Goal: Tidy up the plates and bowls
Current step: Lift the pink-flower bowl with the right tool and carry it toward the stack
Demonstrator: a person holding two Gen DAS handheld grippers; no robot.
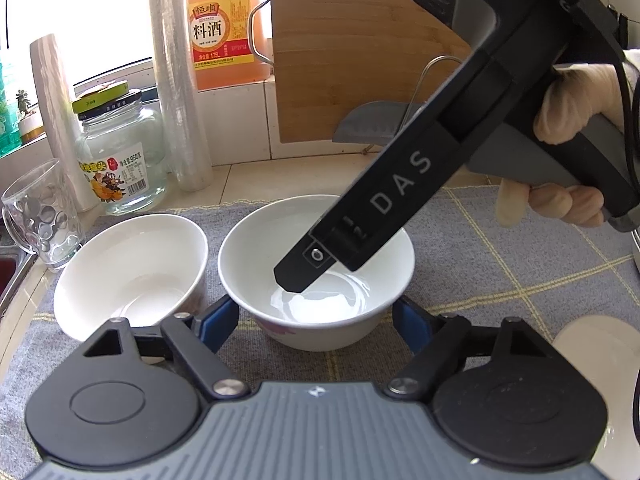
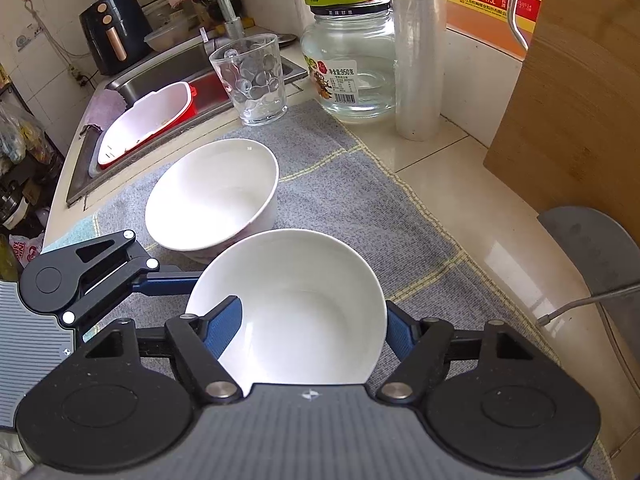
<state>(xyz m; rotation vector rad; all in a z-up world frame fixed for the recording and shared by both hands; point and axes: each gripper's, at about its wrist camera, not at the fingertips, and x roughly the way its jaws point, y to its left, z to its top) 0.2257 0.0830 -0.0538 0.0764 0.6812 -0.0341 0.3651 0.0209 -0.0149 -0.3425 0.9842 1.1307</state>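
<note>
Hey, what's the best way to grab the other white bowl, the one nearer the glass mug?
Probably by the rim of the far bowl, from above: one finger inside, one outside. It sits upright with thin, flaring walls, and the near bowl crowds one side, so choose a free stretch of rim.

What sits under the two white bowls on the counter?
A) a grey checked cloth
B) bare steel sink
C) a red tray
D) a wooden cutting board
A: both white bowls rest on the grey cloth with pale yellow lines; the cutting board leans at the wall.
</note>
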